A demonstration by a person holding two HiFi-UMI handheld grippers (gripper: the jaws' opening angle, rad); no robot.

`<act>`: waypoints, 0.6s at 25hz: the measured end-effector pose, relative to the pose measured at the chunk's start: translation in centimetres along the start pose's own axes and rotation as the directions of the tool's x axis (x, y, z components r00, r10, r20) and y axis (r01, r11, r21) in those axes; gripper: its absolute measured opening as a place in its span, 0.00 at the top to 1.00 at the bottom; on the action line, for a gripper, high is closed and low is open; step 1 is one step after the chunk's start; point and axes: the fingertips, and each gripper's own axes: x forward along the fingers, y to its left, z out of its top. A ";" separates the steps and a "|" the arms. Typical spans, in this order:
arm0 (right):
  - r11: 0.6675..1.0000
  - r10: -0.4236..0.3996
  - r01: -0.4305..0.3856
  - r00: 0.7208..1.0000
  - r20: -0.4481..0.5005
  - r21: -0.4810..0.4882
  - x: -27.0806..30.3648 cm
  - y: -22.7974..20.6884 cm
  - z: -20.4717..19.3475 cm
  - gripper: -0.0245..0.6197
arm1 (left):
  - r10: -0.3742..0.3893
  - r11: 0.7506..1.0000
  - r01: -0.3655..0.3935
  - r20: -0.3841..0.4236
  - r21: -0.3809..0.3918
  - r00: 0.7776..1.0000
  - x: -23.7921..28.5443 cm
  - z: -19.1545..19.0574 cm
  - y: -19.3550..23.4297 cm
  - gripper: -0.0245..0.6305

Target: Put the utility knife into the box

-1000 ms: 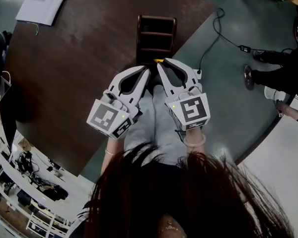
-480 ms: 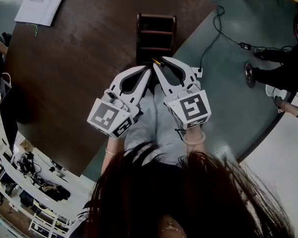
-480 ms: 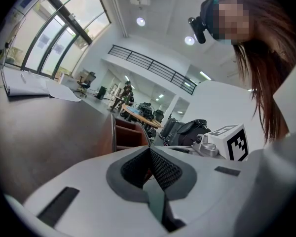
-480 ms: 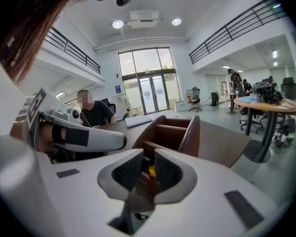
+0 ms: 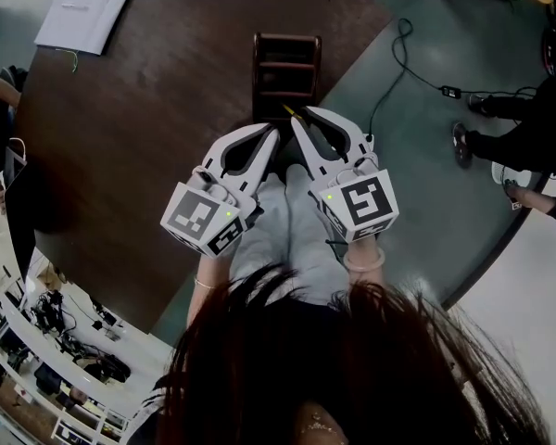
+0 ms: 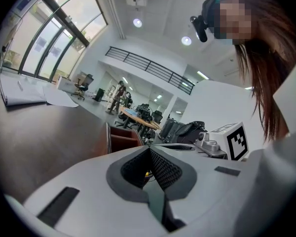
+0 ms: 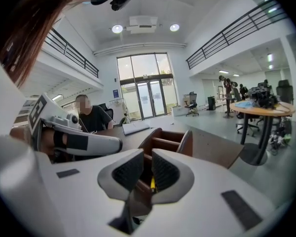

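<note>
Your worktop (image 5: 148, 109) was round and dark brown. A dark wooden box (image 5: 285, 63) with open compartments stood on it near the edge in front of you. White papers (image 5: 85, 12) lay well apart, far left.

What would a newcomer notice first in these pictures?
First come the two white grippers side by side in the middle of the head view. The right gripper is shut on a yellow knife, while the left gripper is shut on nothing. Just ahead of them, a dark wooden box with open compartments stands near the edge of the round brown table.
</note>
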 end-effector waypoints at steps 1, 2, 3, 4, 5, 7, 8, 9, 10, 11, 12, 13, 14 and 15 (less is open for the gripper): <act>1.000 0.000 0.000 1.000 0.004 0.001 -0.3 0.1 0.4 0.88 | -0.001 1.000 0.001 0.005 0.007 1.000 -0.1 0.4 -0.2 0.98; 1.000 0.003 -0.003 1.000 0.009 0.004 -0.5 0.3 0.8 0.88 | -0.001 1.000 0.001 0.009 0.014 1.000 -0.3 0.8 -0.4 0.98; 1.000 0.007 -0.007 1.000 0.017 0.006 -0.8 0.4 1.3 0.88 | -0.004 1.000 0.004 0.012 0.020 1.000 -0.4 1.3 -0.7 0.98; 1.000 0.010 -0.011 1.000 0.025 0.005 -1.1 0.6 1.8 0.88 | -0.009 1.000 0.008 0.014 0.025 1.000 -0.5 1.7 -1.0 0.98; 1.000 0.012 -0.012 0.999 0.032 0.000 -1.5 0.7 2.5 0.88 | -0.015 0.999 0.015 0.017 0.031 1.000 -0.6 2.2 -1.3 0.98; 1.000 0.013 -0.012 0.999 0.050 -0.015 -2.1 0.9 4.0 0.88 | -0.027 0.999 0.026 0.032 0.047 0.999 -0.7 3.4 -1.8 0.98; 1.000 0.012 -0.011 0.998 0.061 -0.022 -2.5 1.0 4.8 0.88 | -0.032 0.998 0.029 0.042 0.056 0.999 -0.9 4.0 -2.1 0.98; 1.000 0.012 -0.010 0.997 0.071 -0.028 -3.0 1.1 5.6 0.89 | -0.035 0.997 0.032 0.052 0.064 0.998 -1.0 4.5 -2.5 0.98; 0.999 0.012 -0.009 0.997 0.081 -0.035 -3.4 1.2 6.3 0.90 | -0.038 0.997 0.033 0.060 0.073 0.997 -1.1 5.1 -2.9 0.98; 0.999 0.012 -0.008 0.996 0.091 -0.043 -3.9 1.3 7.0 0.91 | -0.041 0.996 0.035 0.068 0.083 0.997 -1.2 5.7 -3.4 0.98; 0.999 0.014 -0.008 0.995 0.101 -0.053 -4.4 1.5 7.6 0.92 | -0.045 0.995 0.037 0.077 0.093 0.996 -1.4 6.3 -3.9 0.98; 0.998 0.015 -0.008 0.994 0.112 -0.063 -4.9 1.6 8.3 0.92 | -0.049 0.994 0.040 0.085 0.106 0.995 -1.5 6.9 -4.4 0.98; 0.997 0.017 -0.008 0.992 0.124 -0.074 -5.4 1.8 8.9 0.93 | -0.053 0.992 0.042 0.094 0.118 0.994 -1.6 7.4 -4.9 0.98; 0.996 0.018 -0.006 0.991 0.136 -0.085 -5.8 1.9 9.6 0.94 | -0.058 0.991 0.044 0.102 0.130 0.993 -1.8 8.0 -5.3 0.98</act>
